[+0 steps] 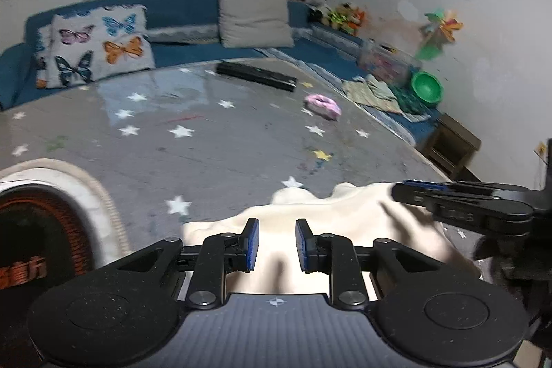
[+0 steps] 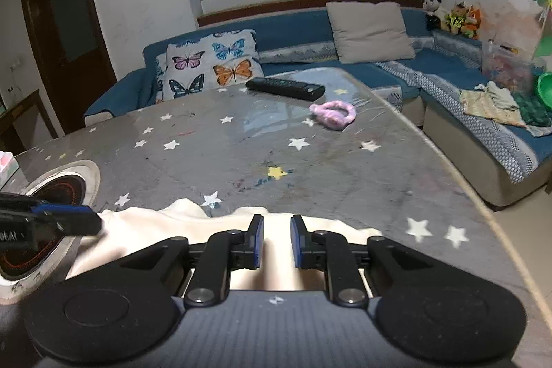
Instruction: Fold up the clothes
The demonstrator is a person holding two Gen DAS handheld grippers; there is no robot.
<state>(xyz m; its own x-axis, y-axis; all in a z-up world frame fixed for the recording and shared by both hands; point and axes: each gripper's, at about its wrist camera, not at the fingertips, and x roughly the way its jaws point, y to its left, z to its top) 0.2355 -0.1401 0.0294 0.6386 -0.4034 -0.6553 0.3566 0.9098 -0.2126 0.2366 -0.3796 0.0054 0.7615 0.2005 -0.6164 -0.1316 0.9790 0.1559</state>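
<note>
Left tongs [image 1: 274, 245] apart, empty | right tongs [image 2: 277, 240] apart, empty | cloth [image 2: 193, 223] lay under both on table [image 2: 310, 178], long axis side-to-side, equally near.

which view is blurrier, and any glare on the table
Left wrist view: smeared throughout, the butterfly pillow and toys soft. Right wrist view: sharper, the remote crisp. Both show window glare on the glossy table near its far edge, and strong fisheye bending.
</note>
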